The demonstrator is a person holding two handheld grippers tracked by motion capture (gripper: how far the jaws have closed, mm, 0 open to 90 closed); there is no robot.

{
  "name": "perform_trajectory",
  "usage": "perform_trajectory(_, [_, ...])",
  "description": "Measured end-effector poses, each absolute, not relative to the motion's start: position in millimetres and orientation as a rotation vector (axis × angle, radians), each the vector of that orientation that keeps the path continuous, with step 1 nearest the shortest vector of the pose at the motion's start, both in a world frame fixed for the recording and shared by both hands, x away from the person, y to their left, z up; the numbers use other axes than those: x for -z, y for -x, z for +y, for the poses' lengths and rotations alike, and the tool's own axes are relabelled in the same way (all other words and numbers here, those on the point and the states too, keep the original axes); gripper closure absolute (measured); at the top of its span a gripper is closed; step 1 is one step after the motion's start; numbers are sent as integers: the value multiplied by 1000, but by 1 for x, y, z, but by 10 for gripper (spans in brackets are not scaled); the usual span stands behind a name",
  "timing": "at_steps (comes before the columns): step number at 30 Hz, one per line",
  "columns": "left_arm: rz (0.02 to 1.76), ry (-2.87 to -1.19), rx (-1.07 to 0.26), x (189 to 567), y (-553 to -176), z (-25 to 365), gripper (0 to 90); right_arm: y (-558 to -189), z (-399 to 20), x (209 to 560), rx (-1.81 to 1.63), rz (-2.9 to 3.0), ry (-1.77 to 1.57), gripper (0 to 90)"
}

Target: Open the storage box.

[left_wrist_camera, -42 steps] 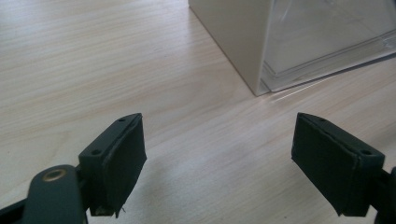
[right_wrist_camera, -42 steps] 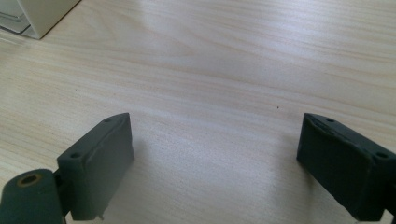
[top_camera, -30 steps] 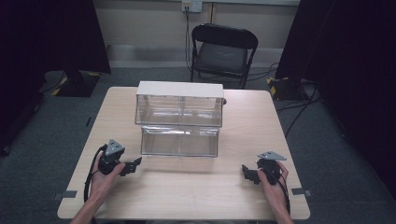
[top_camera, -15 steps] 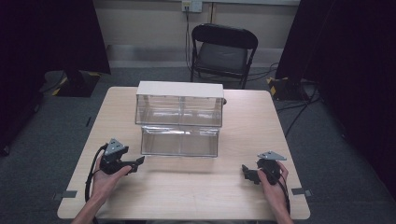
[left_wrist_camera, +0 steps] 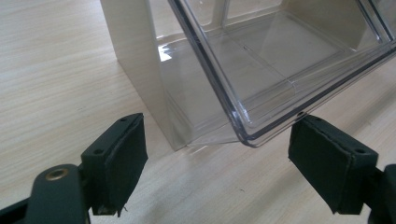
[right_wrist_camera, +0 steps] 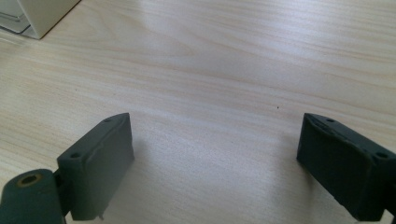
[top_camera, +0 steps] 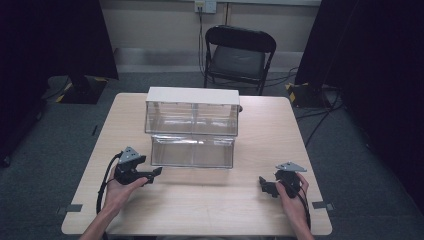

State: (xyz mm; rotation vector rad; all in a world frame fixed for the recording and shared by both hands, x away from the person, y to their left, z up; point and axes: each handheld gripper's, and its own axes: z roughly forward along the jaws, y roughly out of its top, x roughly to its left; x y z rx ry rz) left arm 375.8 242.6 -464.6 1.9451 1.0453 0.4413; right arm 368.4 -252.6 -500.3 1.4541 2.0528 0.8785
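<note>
Crosswise, the pulled-out clear drawer (top_camera: 192, 151) faces both open grippers

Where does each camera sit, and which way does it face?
High view: above the person's side, facing forward and down on the table; shows both forearms, left gripper, right gripper.
Left gripper view: rides the left gripper, facing past its open jaws to the clear drawer.
Right gripper view: rides the right gripper, facing the table past its open jaws.
Shared: all three show the cabinet.
</note>
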Motion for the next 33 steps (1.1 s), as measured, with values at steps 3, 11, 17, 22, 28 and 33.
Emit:
perform_trajectory(3, [1041,-1949,-437,465,-376,241,185,-368,-253,500,-879,2052,-1453,99])
perform_trajectory(11, [1018,-1942,-439,467,-378,235,160,-368,-253,500,-879,2053,-1454,99])
perform_trajectory(17, [1008,-1952,-443,468,-381,232,158,-368,-253,500,-879,2053,-1454,99])
perform_trajectory(22, [1005,-1948,-441,468,-382,232,157,-368,-253,500,-879,2053,-1454,99])
perform_trajectory(28, [979,-1947,-450,466,-381,232,157,-368,-253,500,-879,2053,-1454,99])
perform_trajectory(33, [979,-1941,-439,466,-380,232,157,-368,-253,500,-879,2053,-1455,99])
